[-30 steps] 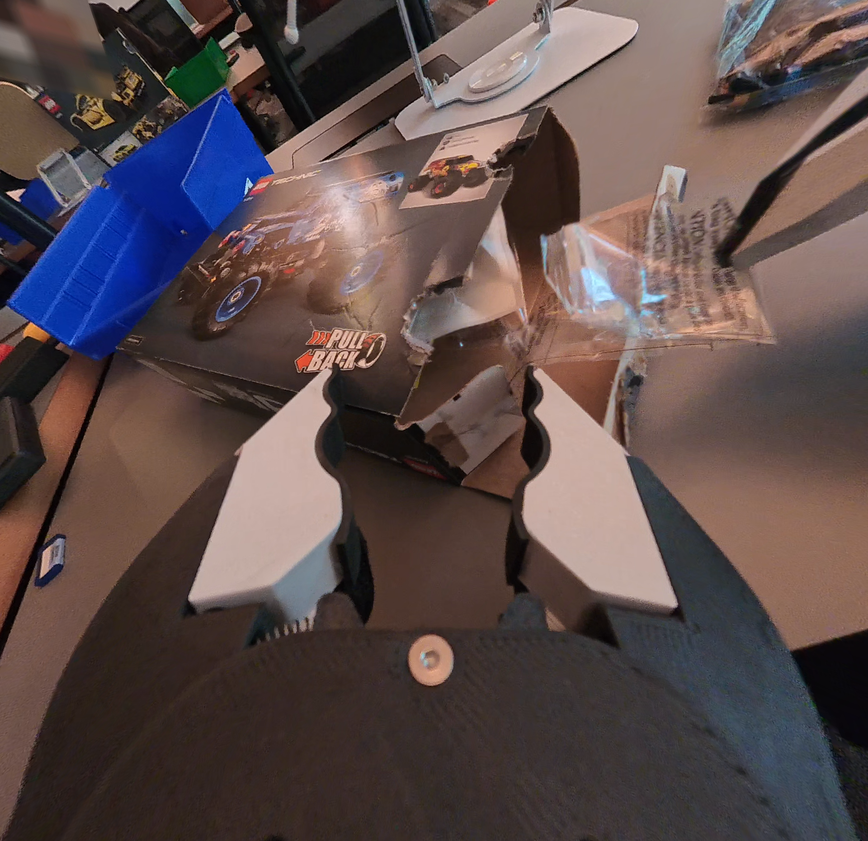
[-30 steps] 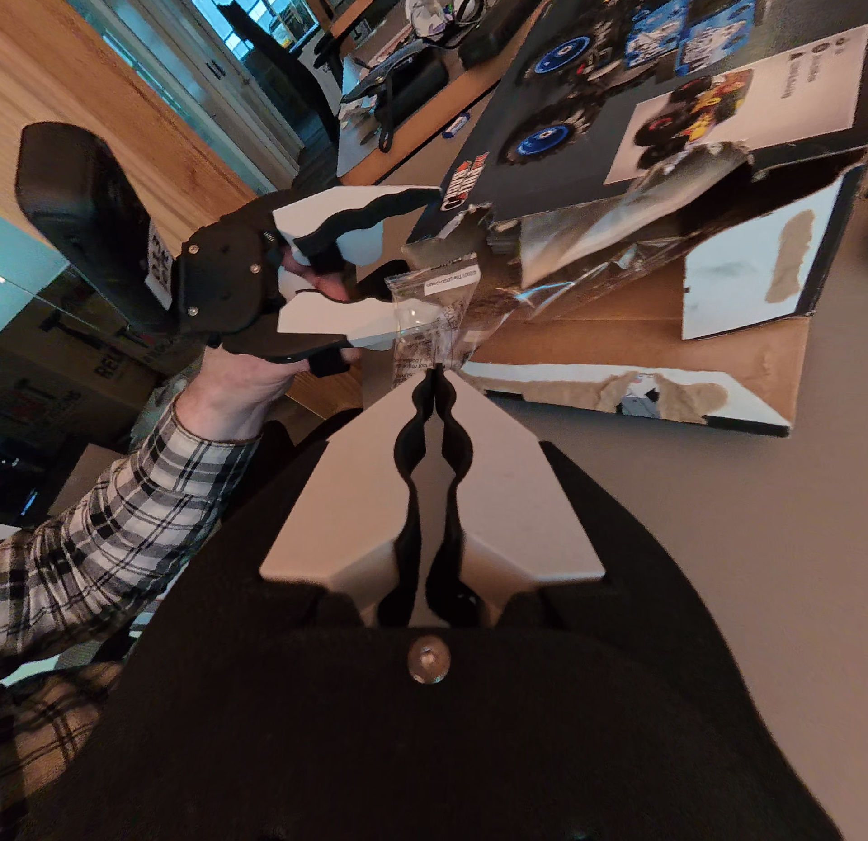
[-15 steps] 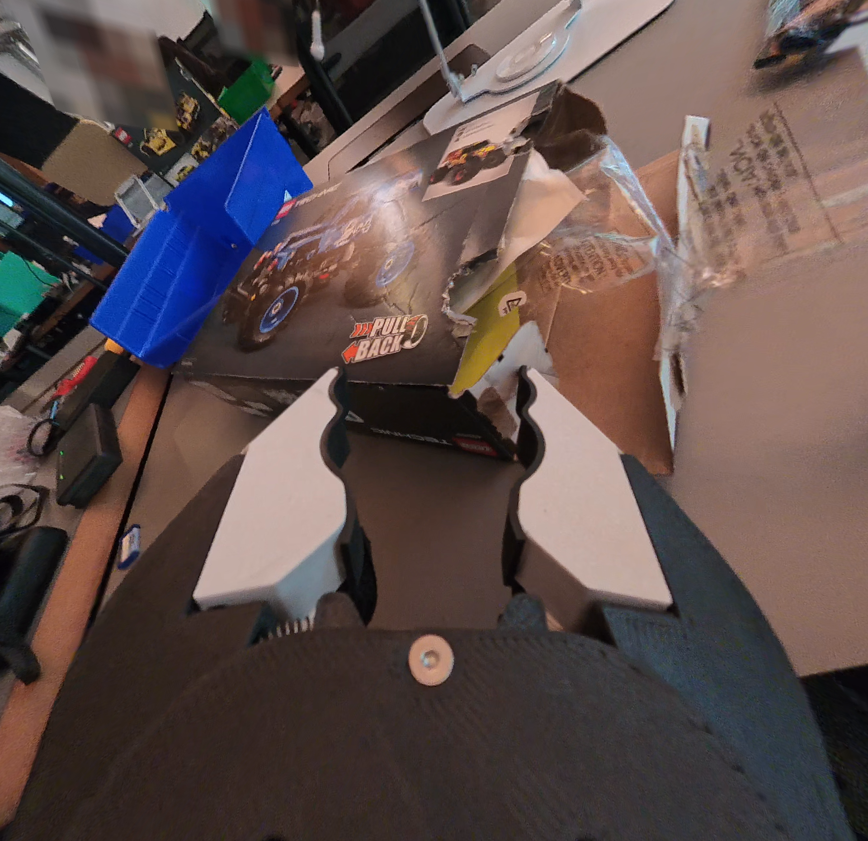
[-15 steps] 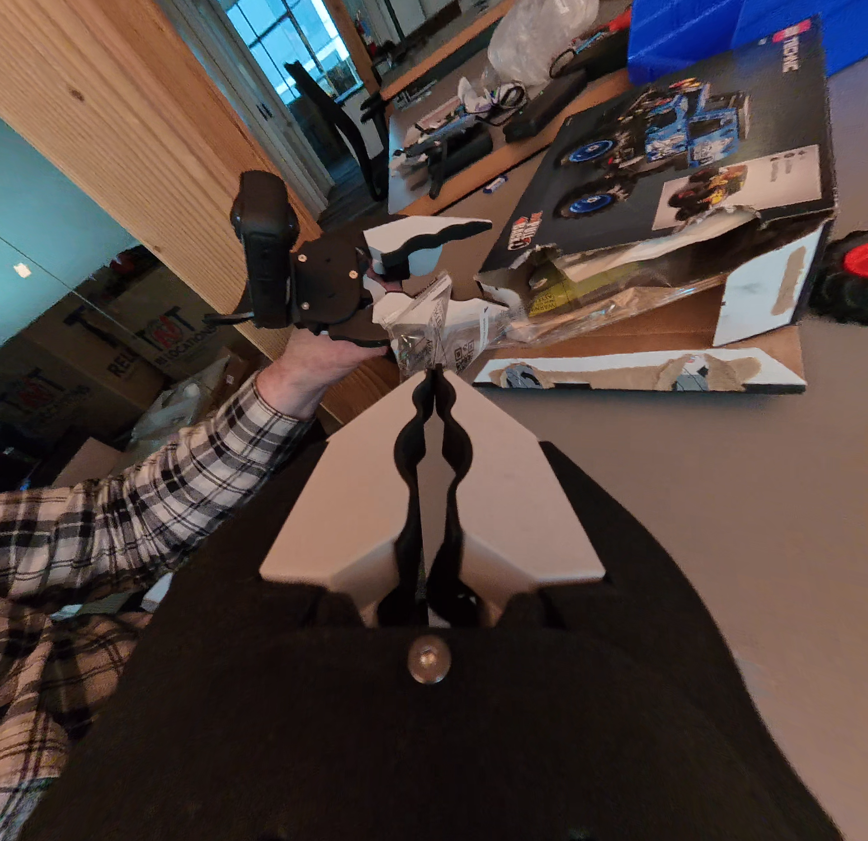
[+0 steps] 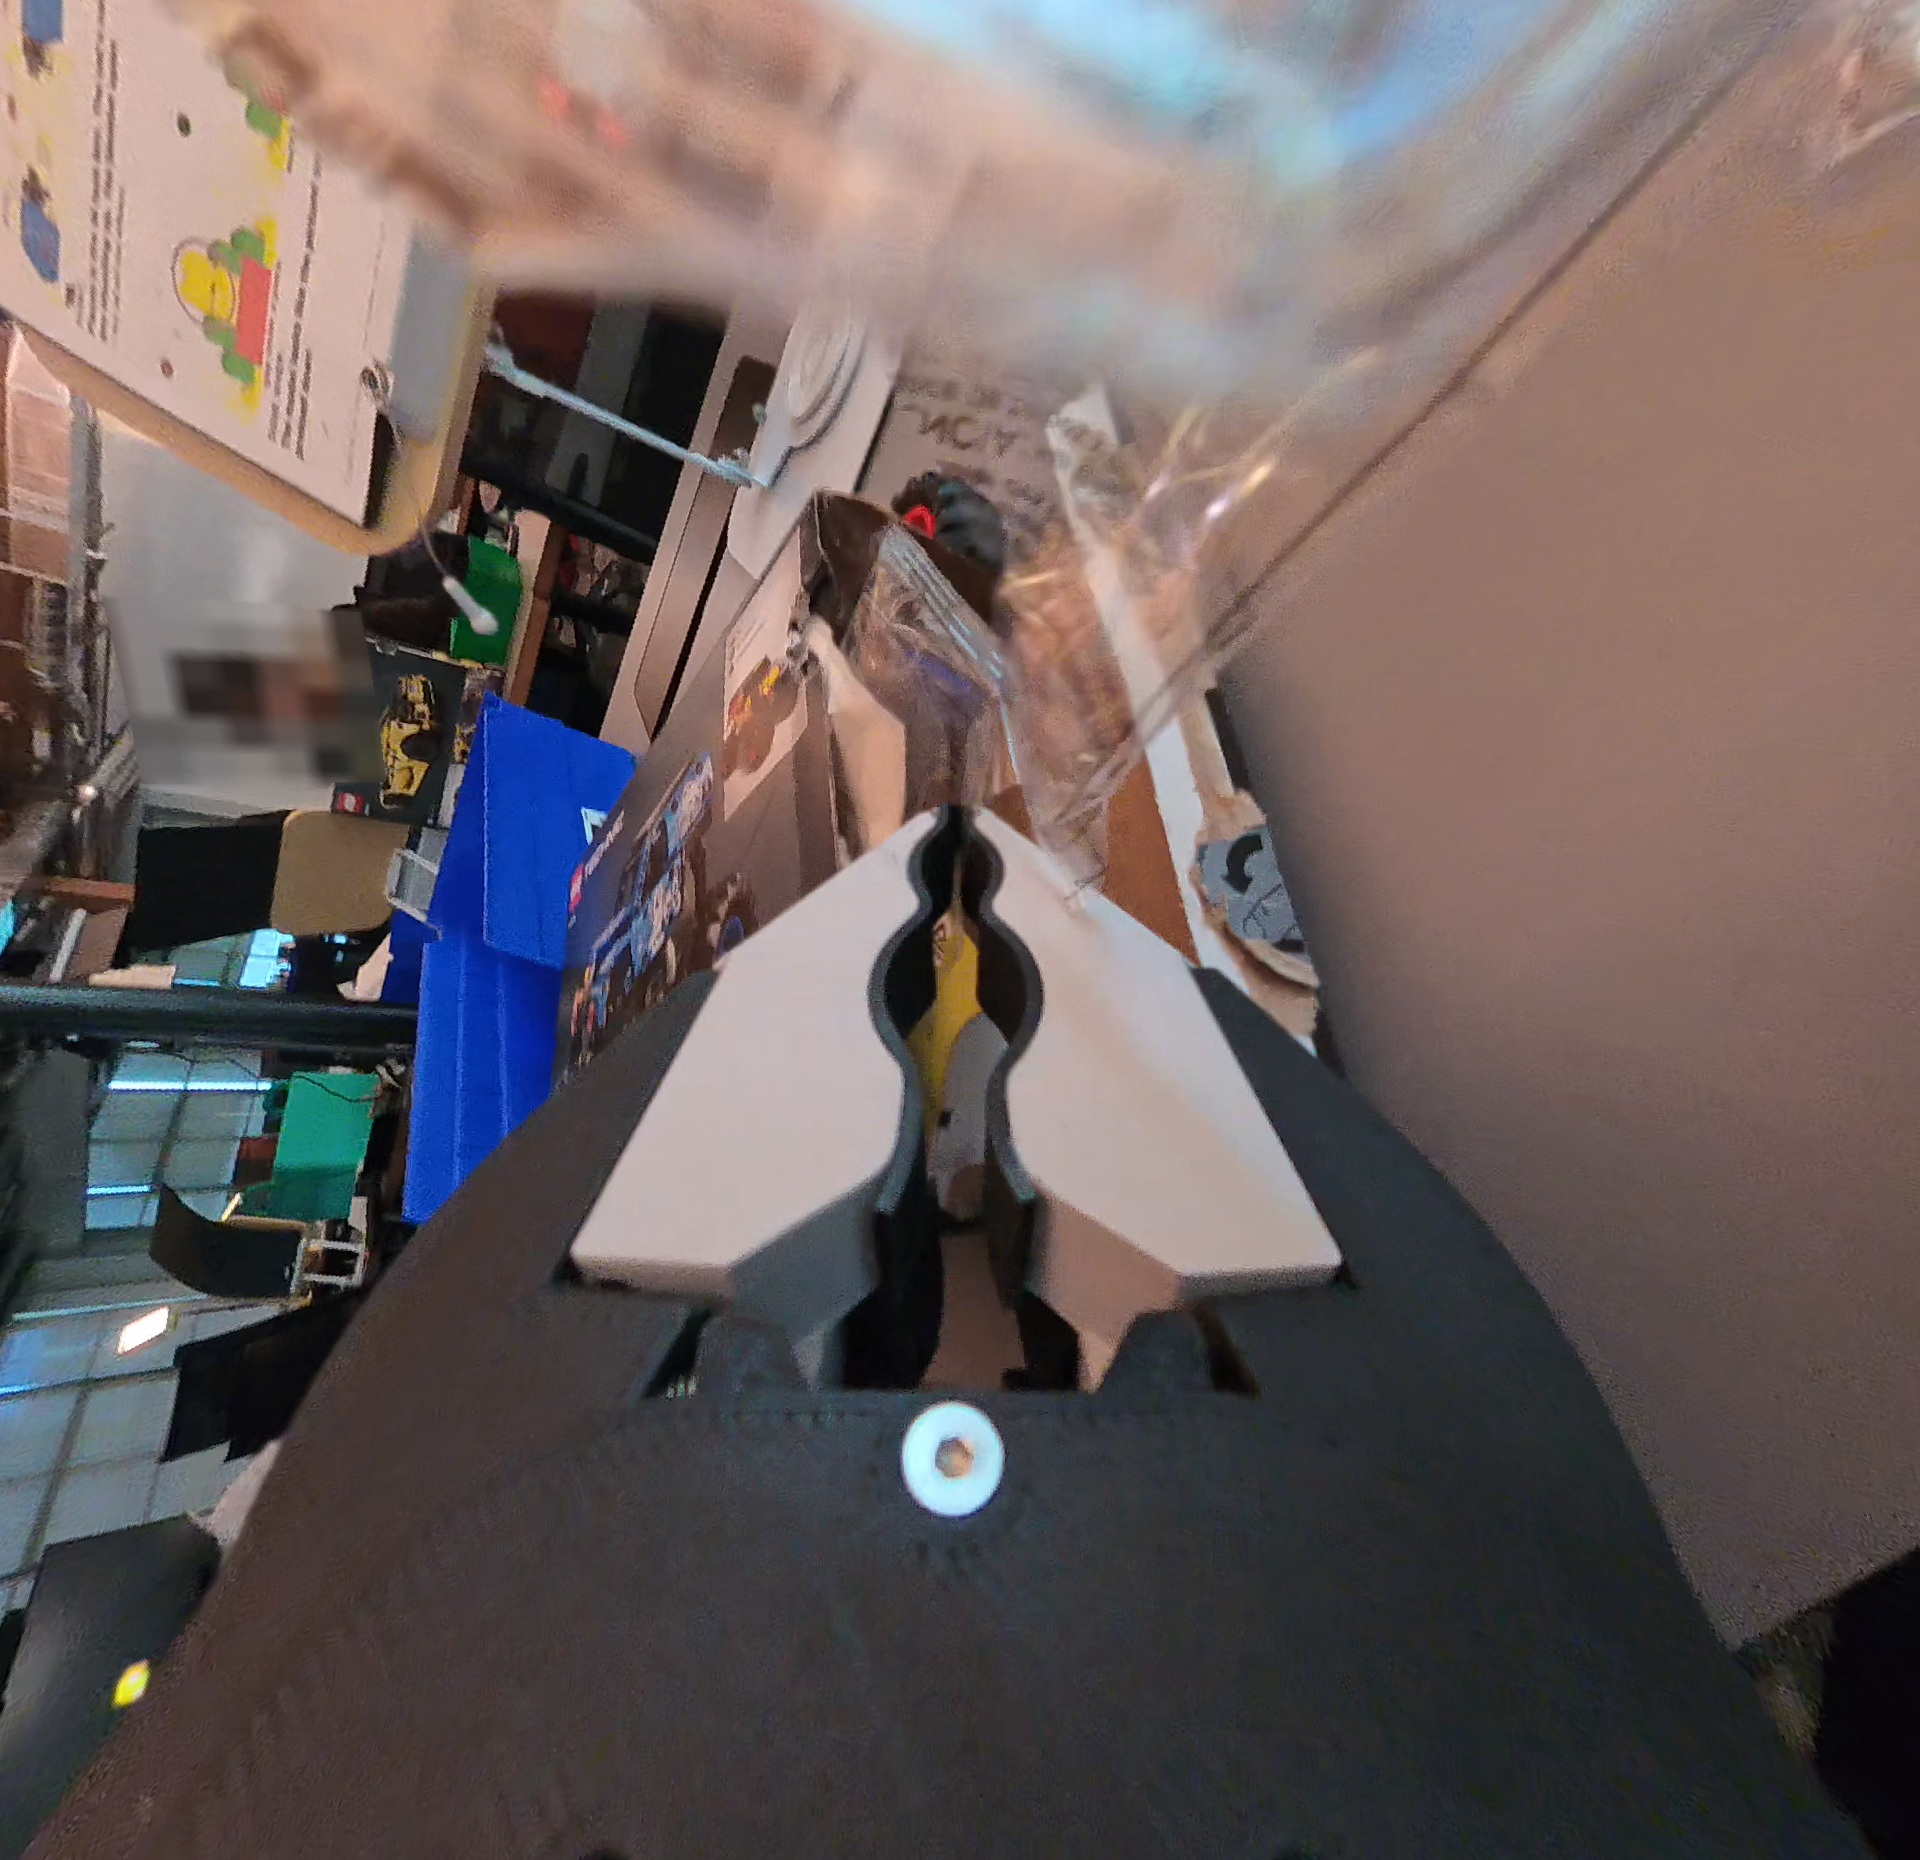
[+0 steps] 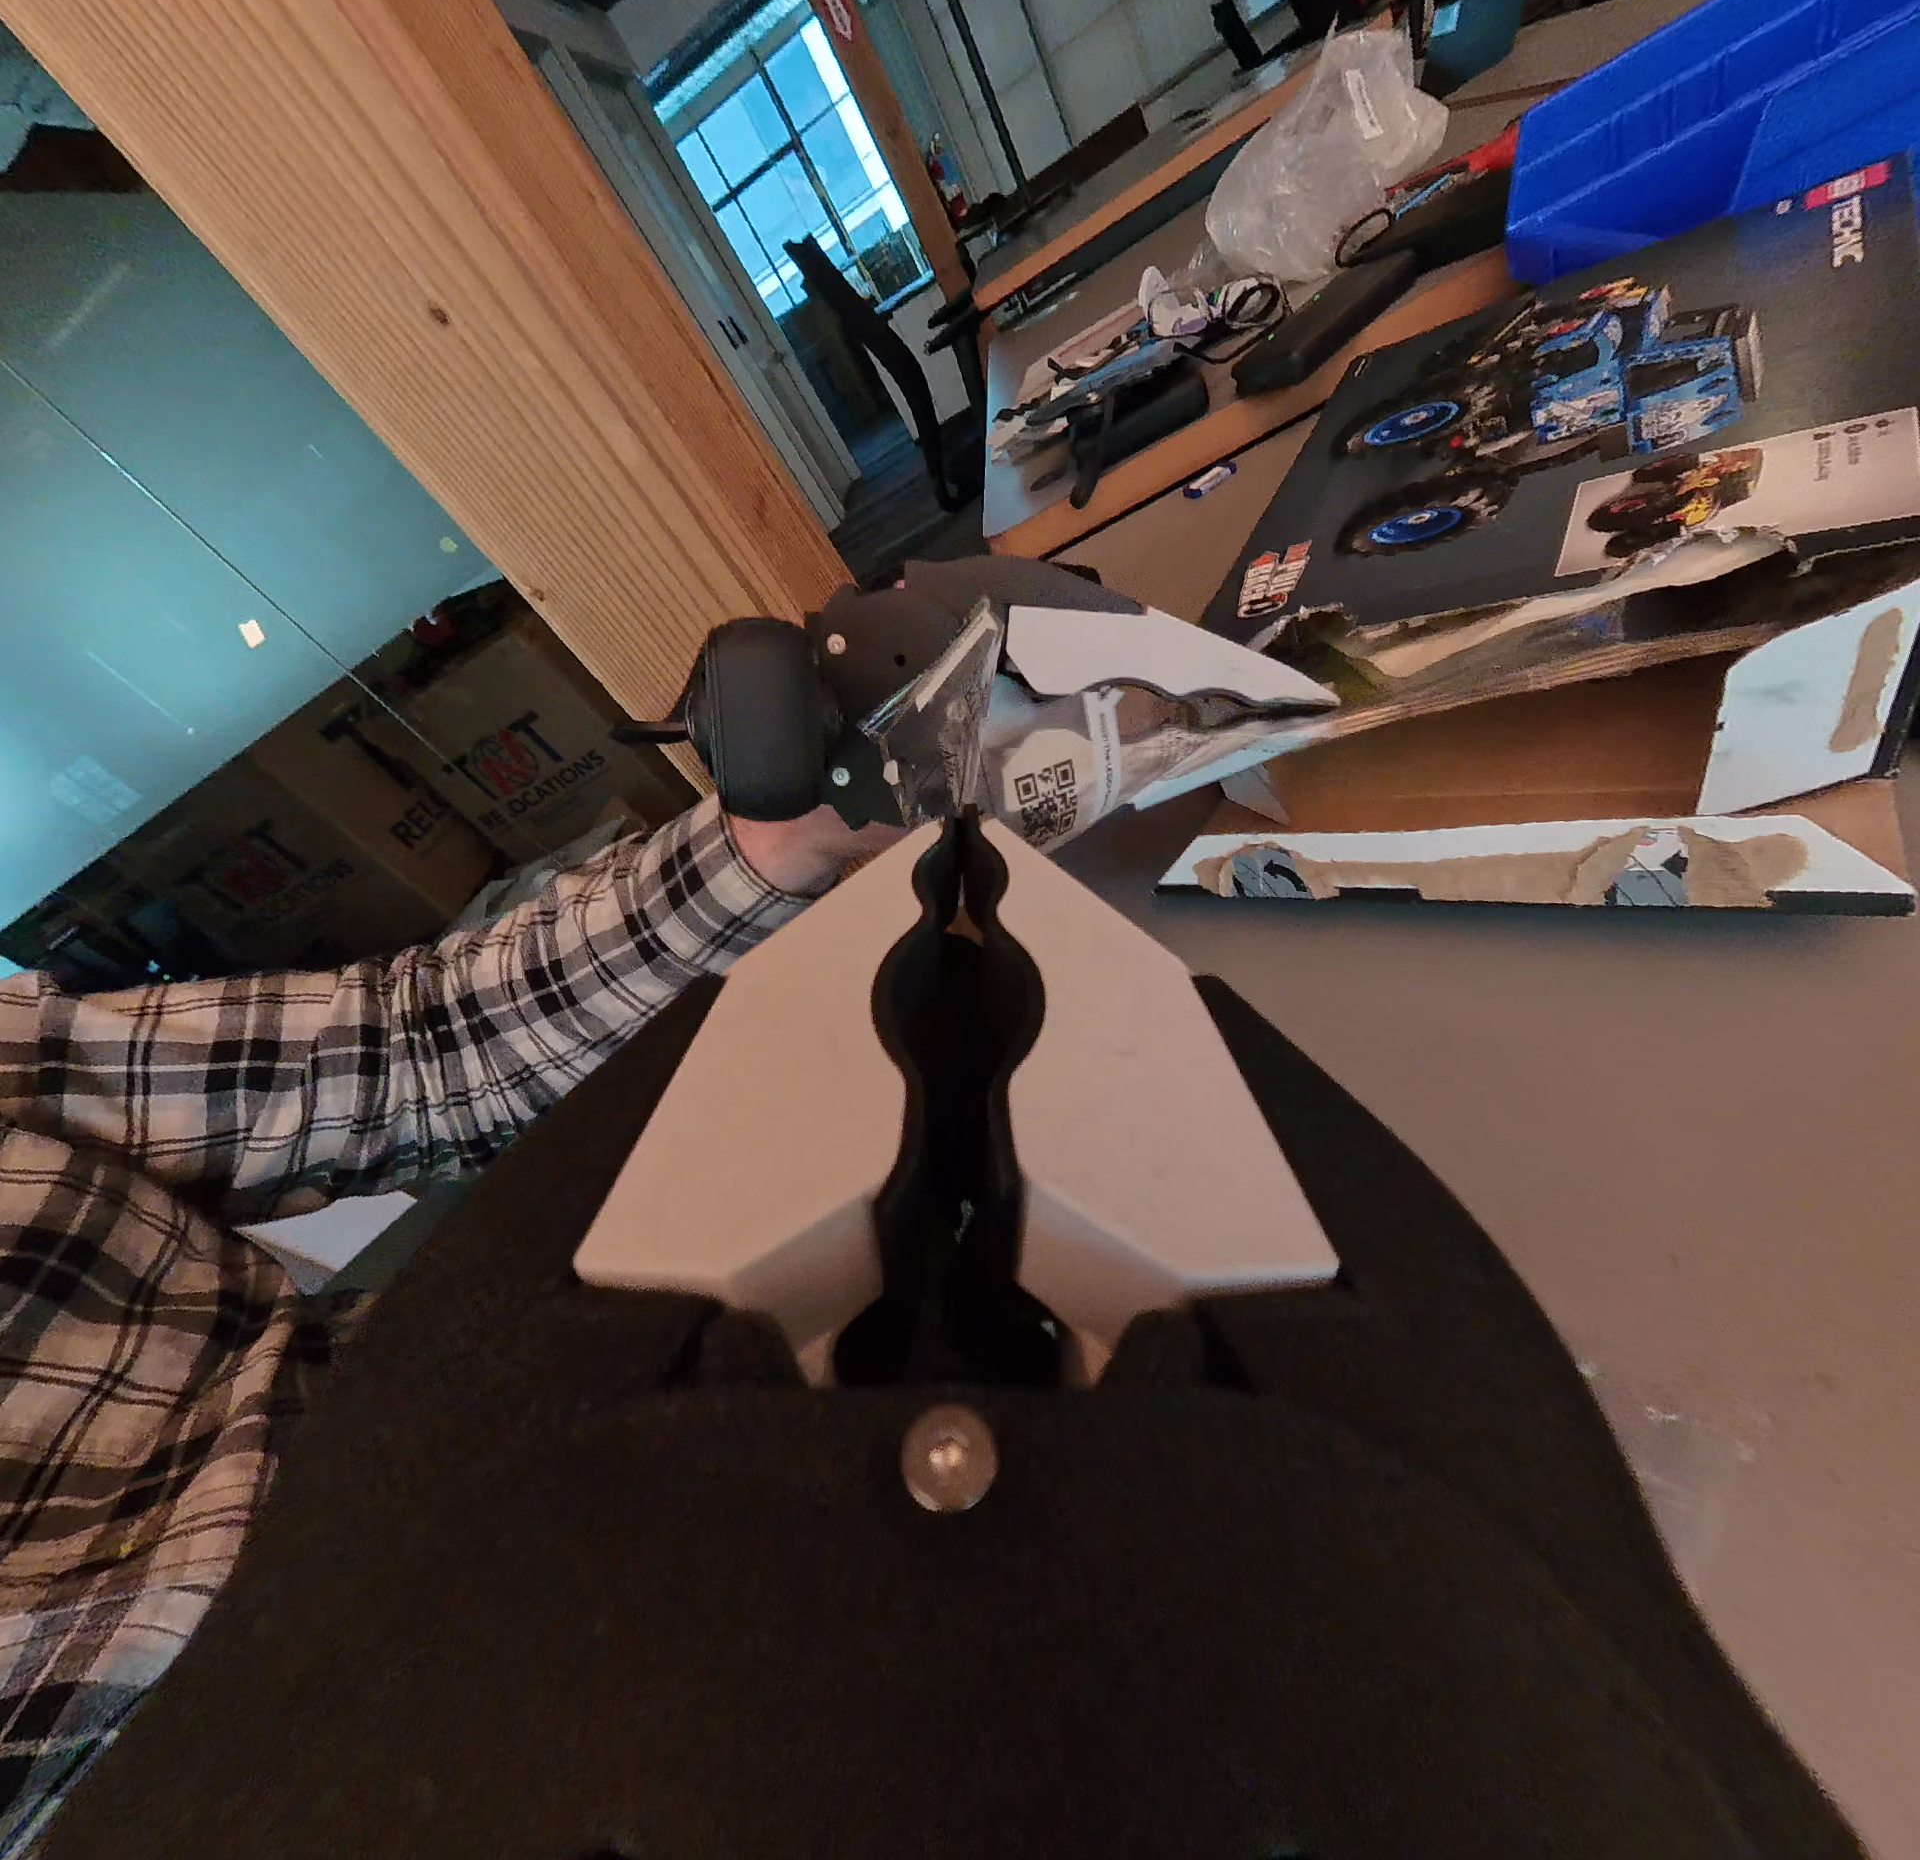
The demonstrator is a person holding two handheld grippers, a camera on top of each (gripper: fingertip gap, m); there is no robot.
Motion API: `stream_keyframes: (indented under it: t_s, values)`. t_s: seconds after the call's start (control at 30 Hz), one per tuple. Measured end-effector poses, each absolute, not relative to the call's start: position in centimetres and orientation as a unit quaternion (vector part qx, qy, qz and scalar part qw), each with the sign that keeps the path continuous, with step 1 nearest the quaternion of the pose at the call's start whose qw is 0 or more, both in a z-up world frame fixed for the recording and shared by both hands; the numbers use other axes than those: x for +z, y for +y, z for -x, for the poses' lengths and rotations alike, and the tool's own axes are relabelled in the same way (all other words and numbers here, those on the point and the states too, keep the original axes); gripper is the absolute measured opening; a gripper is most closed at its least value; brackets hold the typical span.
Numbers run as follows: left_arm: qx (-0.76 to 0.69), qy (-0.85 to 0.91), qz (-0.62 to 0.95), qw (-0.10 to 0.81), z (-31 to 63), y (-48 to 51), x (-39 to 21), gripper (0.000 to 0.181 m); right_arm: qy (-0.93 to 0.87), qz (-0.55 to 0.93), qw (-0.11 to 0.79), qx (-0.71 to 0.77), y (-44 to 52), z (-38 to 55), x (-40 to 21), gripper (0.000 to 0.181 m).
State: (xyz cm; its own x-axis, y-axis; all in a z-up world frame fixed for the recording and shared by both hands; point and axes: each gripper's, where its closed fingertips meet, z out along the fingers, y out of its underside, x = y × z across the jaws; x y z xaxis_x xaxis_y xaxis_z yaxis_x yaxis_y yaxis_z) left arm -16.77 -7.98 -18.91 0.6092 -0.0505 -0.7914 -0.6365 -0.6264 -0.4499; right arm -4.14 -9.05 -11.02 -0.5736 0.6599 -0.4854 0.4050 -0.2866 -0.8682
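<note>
My left gripper (image 5: 951,823) is rolled onto its side at the torn opening of a dark toy-truck box (image 5: 665,875). Its fingers are shut, apparently on the box's torn top edge; a yellow and white piece shows in the gap behind the tips. In the right wrist view the left gripper (image 6: 1314,704) has its tips at the opening of the box (image 6: 1558,439). My right gripper (image 6: 961,823) is shut on a clear plastic bag (image 6: 1049,782) with a printed label. The bag drapes over the left gripper and is a blur close to the left camera (image 5: 1143,148).
A blue bin (image 6: 1714,127) stands behind the box. A torn cardboard strip (image 6: 1507,865) lies on the grey table (image 6: 1558,1187) in front of the box. A black wheel with a red hub (image 5: 945,522) sits past the box. A plaid sleeve (image 6: 416,1031) reaches in from the left. The gap from one gripper's tips to the other's is roughly 15 centimeters.
My left gripper has rolled onto its side, moved up to the box's opening and shut. The right gripper has pulled the bag back, so it now lies across the left gripper.
</note>
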Motion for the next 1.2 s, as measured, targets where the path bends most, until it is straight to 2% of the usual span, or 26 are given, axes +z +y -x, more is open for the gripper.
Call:
stream_keyframes:
  t_s: [0.03,0.17,0.23,0.37,0.6,0.77,0.93,1.13,1.2]
  values:
    - [0.383,0.214,0.811,0.386,16.4,-7.6,-18.7,0.000,-0.583,0.450,0.097,0.670,-8.9,4.1,-10.7,0.000]
    - [0.331,0.190,0.806,0.452,15.1,-6.7,-16.6,0.000,-0.545,0.462,0.135,0.686,-6.8,4.3,-9.6,0.002]
    - [0.302,0.177,0.803,0.483,14.6,-6.5,-15.4,0.000,-0.520,0.477,0.150,0.693,-5.3,4.5,-9.2,0.018]
    - [0.258,0.154,0.801,0.518,14.4,-6.2,-13.2,0.000,-0.494,0.500,0.171,0.691,-3.2,4.6,-9.7,0.028]
    - [0.168,0.135,0.791,0.572,12.7,-5.5,-10.3,0.000,-0.573,0.542,0.211,0.578,-3.5,6.0,-15.0,0.025]
    - [0.128,0.186,0.788,0.573,9.1,-4.9,-9.8,0.000,-0.651,0.543,0.229,0.479,-6.3,8.7,-19.7,0.003]
    - [0.083,0.193,0.757,0.618,6.3,-4.7,-6.5,0.000,-0.692,0.563,0.219,0.396,-6.7,10.3,-24.1,0.000]
    - [0.066,0.146,0.736,0.658,8.0,-5.5,-3.1,0.000,-0.677,0.545,0.225,0.440,-7.2,10.4,-22.3,0.001]
    - [0.055,0.121,0.728,0.672,8.9,-6.1,-2.3,0.000,-0.668,0.531,0.249,0.458,-6.8,9.5,-20.7,0.008]
